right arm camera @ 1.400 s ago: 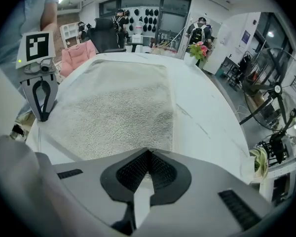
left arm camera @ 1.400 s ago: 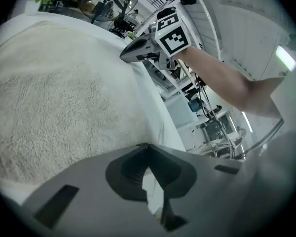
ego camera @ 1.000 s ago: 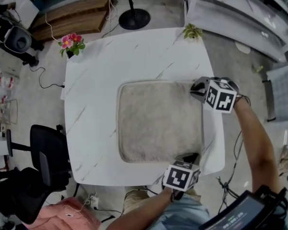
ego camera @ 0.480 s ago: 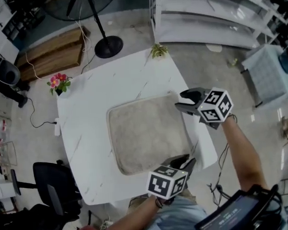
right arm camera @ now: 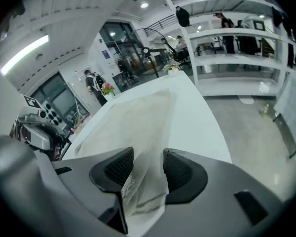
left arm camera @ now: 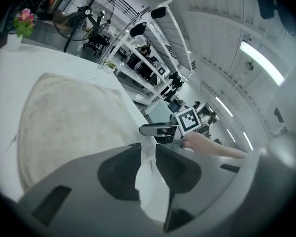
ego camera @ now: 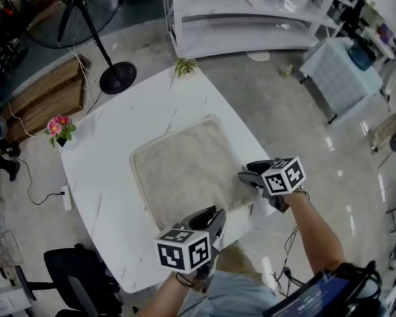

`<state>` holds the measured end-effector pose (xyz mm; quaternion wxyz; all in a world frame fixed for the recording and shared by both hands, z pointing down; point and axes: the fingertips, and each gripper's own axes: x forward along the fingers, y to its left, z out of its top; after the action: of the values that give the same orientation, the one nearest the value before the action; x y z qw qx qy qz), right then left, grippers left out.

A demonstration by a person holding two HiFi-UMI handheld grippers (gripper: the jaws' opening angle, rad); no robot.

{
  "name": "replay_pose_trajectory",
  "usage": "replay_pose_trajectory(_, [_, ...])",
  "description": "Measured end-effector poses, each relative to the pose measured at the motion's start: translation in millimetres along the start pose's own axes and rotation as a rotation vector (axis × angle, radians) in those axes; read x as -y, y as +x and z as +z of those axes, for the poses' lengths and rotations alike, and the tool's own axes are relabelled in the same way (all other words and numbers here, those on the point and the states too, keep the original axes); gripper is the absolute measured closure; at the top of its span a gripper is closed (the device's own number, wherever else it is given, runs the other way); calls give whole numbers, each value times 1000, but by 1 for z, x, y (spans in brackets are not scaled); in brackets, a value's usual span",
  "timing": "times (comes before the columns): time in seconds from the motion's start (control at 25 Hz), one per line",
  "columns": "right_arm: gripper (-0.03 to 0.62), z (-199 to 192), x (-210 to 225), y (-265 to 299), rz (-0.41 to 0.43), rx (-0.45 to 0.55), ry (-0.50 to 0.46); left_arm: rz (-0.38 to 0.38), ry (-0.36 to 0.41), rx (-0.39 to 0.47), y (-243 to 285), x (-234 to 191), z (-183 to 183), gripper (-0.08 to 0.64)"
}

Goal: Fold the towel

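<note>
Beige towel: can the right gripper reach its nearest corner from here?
Probably yes: the right gripper, jaws just opened, hangs over the beige rectangular towel there, fabric showing between them, nothing in the way.

Shows a white grey-veined square table [ego camera: 99, 177] with rounded corners. Bears a beige rectangular terry towel [ego camera: 178, 170], spread flat across the middle. Holds a small pot of pink flowers [ego camera: 59, 128] at the left corner and, seemingly, a little green plant [ego camera: 183, 65] at the far corner.
</note>
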<state>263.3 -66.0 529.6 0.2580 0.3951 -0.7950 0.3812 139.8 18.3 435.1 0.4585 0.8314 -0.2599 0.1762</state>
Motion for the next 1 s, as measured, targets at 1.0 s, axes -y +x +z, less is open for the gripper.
replay_pose_trajectory(1.0, [558,90,-97,-24,-39,74,-117,124,-64,214,-129,-80,3,474])
